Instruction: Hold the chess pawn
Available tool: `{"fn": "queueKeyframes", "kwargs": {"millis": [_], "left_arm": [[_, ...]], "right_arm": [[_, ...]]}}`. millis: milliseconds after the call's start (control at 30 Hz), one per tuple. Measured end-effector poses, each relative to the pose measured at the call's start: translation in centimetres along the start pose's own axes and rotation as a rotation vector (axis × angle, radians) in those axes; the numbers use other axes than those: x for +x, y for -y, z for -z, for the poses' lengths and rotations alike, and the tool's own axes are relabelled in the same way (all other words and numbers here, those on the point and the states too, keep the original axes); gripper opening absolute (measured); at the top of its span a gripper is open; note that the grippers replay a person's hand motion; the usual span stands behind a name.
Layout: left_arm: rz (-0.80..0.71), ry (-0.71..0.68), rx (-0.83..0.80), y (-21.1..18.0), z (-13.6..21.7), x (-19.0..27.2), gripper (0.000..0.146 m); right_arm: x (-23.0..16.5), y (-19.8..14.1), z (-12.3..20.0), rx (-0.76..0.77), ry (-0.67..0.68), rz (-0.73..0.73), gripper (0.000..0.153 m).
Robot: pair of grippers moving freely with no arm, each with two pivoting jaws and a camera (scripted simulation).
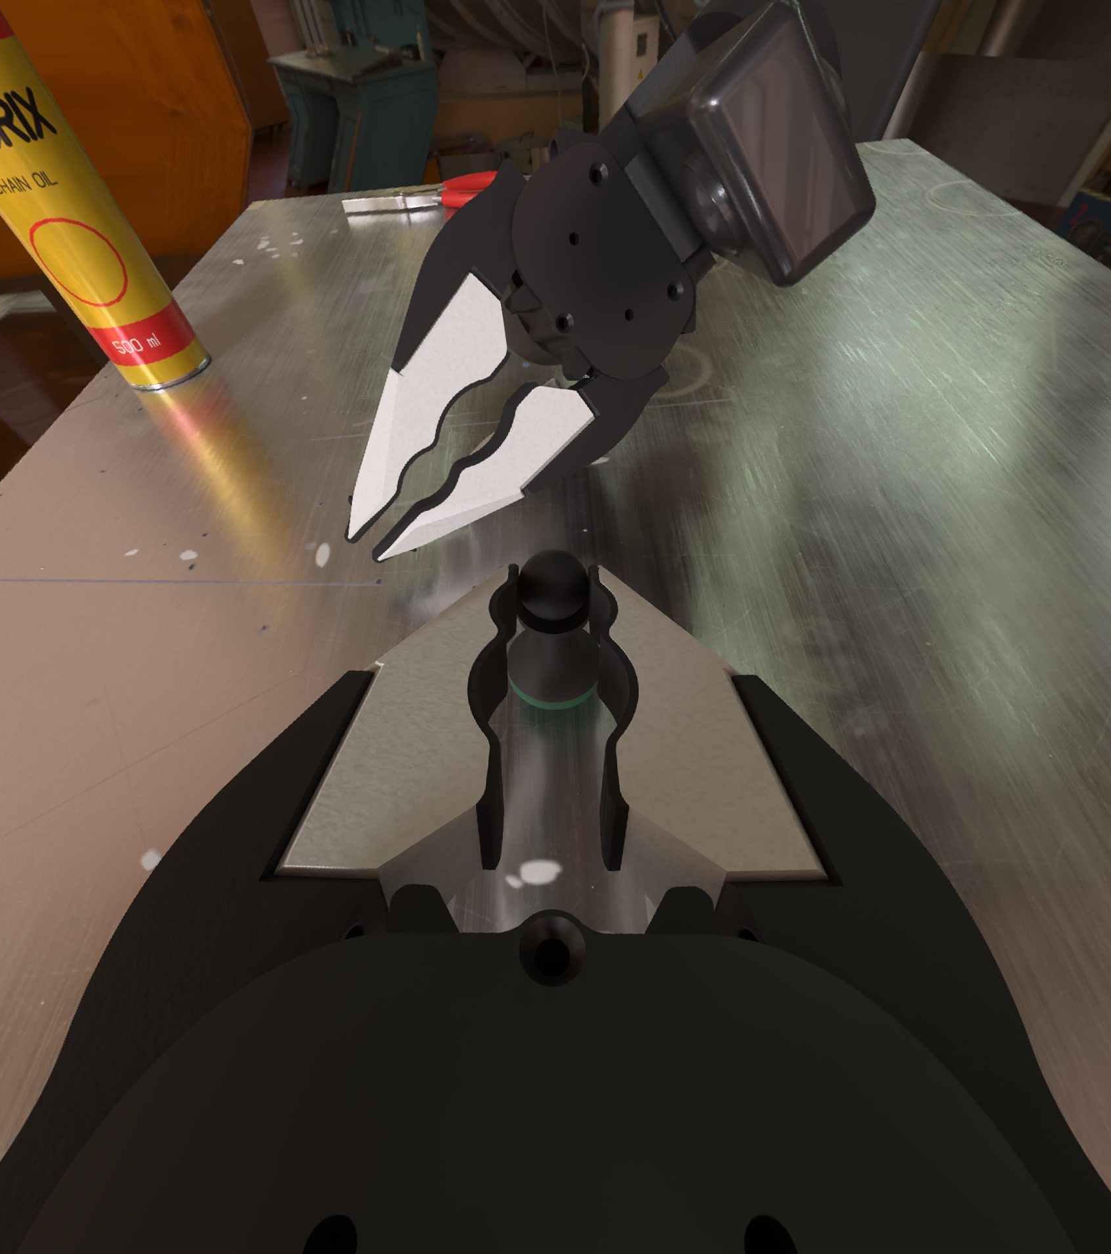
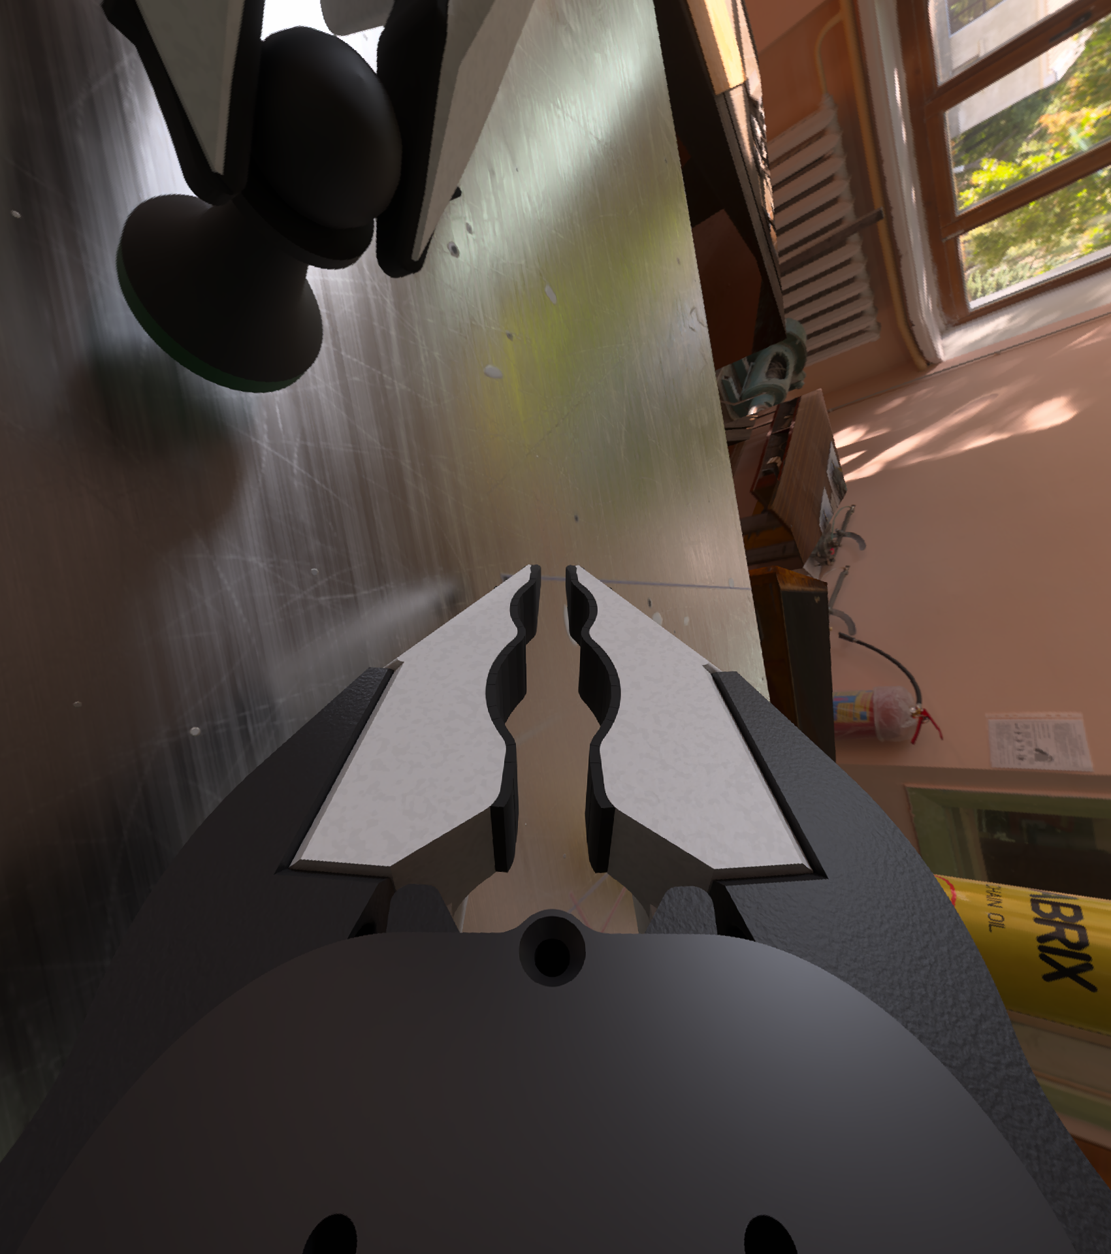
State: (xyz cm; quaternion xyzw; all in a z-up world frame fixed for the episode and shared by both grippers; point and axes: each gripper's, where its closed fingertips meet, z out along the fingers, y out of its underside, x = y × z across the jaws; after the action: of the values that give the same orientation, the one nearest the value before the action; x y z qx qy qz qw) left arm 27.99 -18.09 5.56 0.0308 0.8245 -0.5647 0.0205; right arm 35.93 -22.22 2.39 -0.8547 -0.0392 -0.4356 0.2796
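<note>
The chess pawn is black with a green felt base. My left gripper is shut on it, with the fingertips clamping the round head and neck. The pawn stands upright over the metal table; I cannot tell whether its base touches the surface. My right gripper hangs just beyond the pawn, tips pointing down toward it, apart from it. In the right wrist view the right gripper is empty, its jaws closed to a narrow slit. The pawn shows at the upper left there, held by the left gripper.
A yellow and red spray can stands at the table's left edge; it also shows in the right wrist view. A red-handled tool lies at the far edge. Workshop furniture and a window lie beyond the table.
</note>
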Motion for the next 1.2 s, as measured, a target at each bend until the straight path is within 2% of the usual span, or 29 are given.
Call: {"fn": "queueKeyframes", "kwargs": {"millis": [1200], "left_arm": [[-0.003,-0.001,-0.001,0.0,0.0,0.0,0.02]], "right_arm": [[0.6,-1.4,0.6,-0.046,-0.002,-0.014,0.007]]}}
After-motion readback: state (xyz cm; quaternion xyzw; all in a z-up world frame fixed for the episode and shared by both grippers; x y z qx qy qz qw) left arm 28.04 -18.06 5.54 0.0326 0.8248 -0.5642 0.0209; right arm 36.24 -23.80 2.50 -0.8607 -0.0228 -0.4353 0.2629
